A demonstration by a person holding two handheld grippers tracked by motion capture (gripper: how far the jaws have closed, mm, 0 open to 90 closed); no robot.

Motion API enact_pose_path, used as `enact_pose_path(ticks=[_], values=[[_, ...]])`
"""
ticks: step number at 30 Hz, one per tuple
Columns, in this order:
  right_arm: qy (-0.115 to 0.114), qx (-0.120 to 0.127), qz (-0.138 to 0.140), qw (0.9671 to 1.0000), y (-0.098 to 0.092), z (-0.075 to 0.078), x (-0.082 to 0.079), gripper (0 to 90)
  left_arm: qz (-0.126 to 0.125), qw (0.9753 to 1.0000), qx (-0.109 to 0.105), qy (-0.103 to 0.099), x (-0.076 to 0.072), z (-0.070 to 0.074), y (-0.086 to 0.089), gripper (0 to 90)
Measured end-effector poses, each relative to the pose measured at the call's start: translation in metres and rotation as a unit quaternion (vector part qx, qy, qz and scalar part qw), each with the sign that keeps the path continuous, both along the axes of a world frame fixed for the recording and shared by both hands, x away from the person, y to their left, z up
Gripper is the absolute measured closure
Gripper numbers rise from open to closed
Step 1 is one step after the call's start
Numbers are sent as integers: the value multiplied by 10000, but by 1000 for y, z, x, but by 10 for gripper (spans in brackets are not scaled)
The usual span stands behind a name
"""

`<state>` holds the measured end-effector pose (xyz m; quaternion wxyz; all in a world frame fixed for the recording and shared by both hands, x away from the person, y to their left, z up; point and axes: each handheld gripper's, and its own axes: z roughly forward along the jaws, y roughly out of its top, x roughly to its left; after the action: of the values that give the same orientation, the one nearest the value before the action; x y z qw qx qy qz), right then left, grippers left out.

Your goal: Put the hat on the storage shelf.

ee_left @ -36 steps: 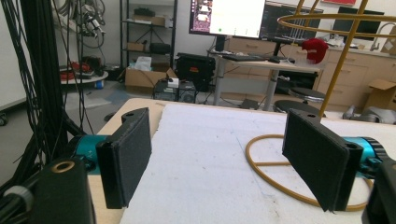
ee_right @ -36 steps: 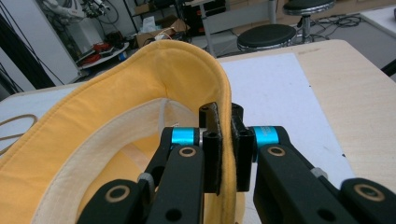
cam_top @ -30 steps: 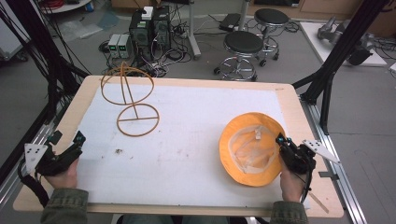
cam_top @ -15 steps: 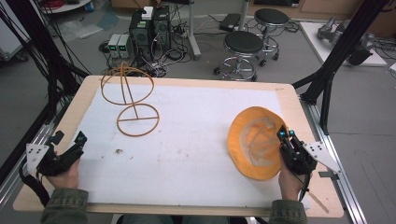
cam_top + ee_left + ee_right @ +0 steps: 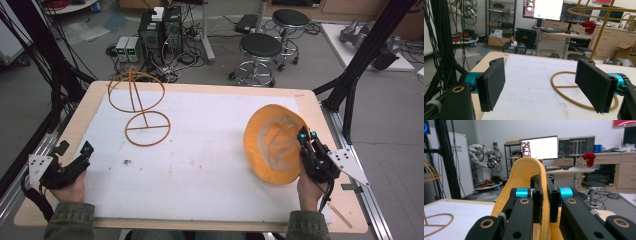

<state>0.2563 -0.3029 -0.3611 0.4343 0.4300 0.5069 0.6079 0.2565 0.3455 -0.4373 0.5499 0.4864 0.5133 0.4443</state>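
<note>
Since a second ago the orange hat (image 5: 272,142) has tipped up on edge, its brim pinched in the right gripper (image 5: 305,136), probably bound for the far-left wire stand (image 5: 137,105); left gripper (image 5: 75,157) waits, jaws wide.

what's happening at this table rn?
A person works two handheld tools. The right tool is shut on the brim of an orange hat, tipping it up off the white mat. The left tool sits open at the near left edge, holding nothing. A wire hat stand waits at the far left, bare, so the hat probably goes there next.
</note>
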Motion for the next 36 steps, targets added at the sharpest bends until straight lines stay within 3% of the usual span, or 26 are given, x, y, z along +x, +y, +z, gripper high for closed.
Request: enact_pose_path(ticks=[7, 13, 22, 36], values=[[-208, 153, 73, 9996, 8, 14, 7, 861, 14, 10000, -41, -15, -2, 0, 0, 244], [-329, 46, 140, 9993, 13, 28, 10, 861, -19, 10000, -84, 1, -1, -1, 0, 244], [-382, 119, 227, 9989, 28, 46, 23, 861, -42, 9999, -107, -12, -1, -1, 0, 244], [-430, 13, 399, 9983, 61, 74, 51, 860, -23, 9999, -167, -36, -1, 0, 1, 244]])
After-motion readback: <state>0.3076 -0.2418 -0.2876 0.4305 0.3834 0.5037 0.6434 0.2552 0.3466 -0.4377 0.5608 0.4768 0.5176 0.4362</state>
